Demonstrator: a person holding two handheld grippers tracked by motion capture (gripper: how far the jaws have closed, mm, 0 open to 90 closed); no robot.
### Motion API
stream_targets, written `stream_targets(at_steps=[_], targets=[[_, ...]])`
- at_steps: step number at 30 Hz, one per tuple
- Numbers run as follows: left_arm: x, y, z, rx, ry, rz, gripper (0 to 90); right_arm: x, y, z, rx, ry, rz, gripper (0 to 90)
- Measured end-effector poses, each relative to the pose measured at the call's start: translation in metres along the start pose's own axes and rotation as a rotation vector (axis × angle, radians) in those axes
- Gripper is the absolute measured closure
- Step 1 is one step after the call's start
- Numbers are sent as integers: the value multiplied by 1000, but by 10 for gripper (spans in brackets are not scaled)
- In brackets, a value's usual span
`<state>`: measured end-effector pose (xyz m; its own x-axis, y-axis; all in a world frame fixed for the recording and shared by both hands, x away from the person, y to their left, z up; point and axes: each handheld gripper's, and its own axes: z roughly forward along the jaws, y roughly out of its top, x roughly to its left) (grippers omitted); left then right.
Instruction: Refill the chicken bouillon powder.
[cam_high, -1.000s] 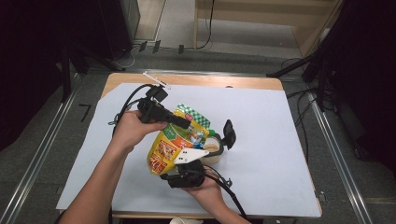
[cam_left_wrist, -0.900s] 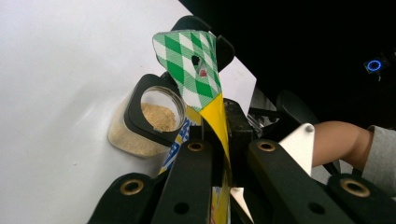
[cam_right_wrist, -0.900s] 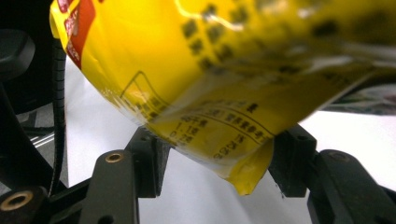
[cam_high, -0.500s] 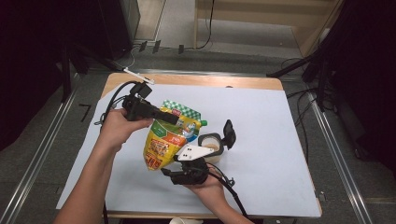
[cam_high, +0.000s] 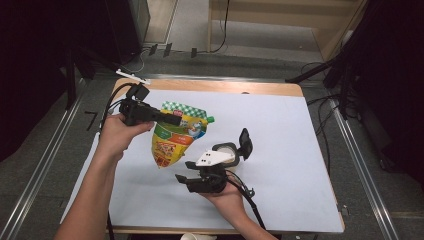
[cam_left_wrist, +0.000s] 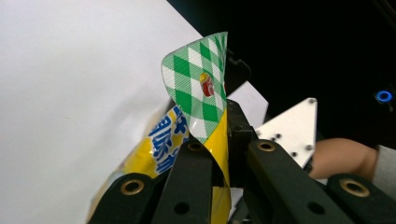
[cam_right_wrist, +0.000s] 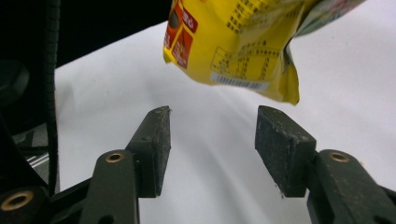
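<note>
A wooden desk (cam_high: 210, 86) stood on a grey floor (cam_high: 200, 30), its bare wood showing as a strip along the far edge and at the rounded far corners. A large white sheet (cam_high: 280, 130) covered nearly all of its top, reaching close to the near edge and lying flat, with faint creases visible in the right gripper view. A small round white container with a black flip lid (cam_high: 235, 149) rested on the sheet near the middle. A thin white strip (cam_high: 132, 76) lay at the far left corner, partly over the edge. Metal rails (cam_high: 45, 165) ran along the floor beside the desk.
</note>
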<state>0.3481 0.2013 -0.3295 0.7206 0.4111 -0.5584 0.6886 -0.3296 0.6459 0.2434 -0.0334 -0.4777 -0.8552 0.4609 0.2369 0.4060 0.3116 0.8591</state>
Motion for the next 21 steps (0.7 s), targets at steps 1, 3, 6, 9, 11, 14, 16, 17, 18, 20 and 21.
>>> stream_targets(at_steps=[1,3,6,9,11,14,16,17,18,20,21], targets=[[2,0,-1,-4,6,2,900,0,2,0,-4,4,1,476],[7,-1,-2,-11,17,-6,900,0,4,-1,-8,12,1,478],[16,-2,-3,-22,28,-19,900,0,7,-1,-15,19,-3,480],[23,-3,-4,-36,54,-25,900,-1,7,-1,-1,15,-5,479],[26,-3,-3,-44,76,-17,900,-2,7,0,11,14,1,479],[29,-3,1,-62,111,-10,900,-2,7,-1,12,15,0,479],[32,-3,3,-64,132,4,900,-1,8,-2,8,18,-5,479],[35,-3,5,-67,143,2,900,-1,8,-2,3,21,-9,479],[37,-4,6,-73,148,-4,900,-1,8,-3,-1,23,-13,479],[42,-7,7,-69,156,-12,900,-1,8,-4,4,19,-16,478],[45,-9,9,-61,161,-18,900,-1,7,-5,3,20,-14,478]])
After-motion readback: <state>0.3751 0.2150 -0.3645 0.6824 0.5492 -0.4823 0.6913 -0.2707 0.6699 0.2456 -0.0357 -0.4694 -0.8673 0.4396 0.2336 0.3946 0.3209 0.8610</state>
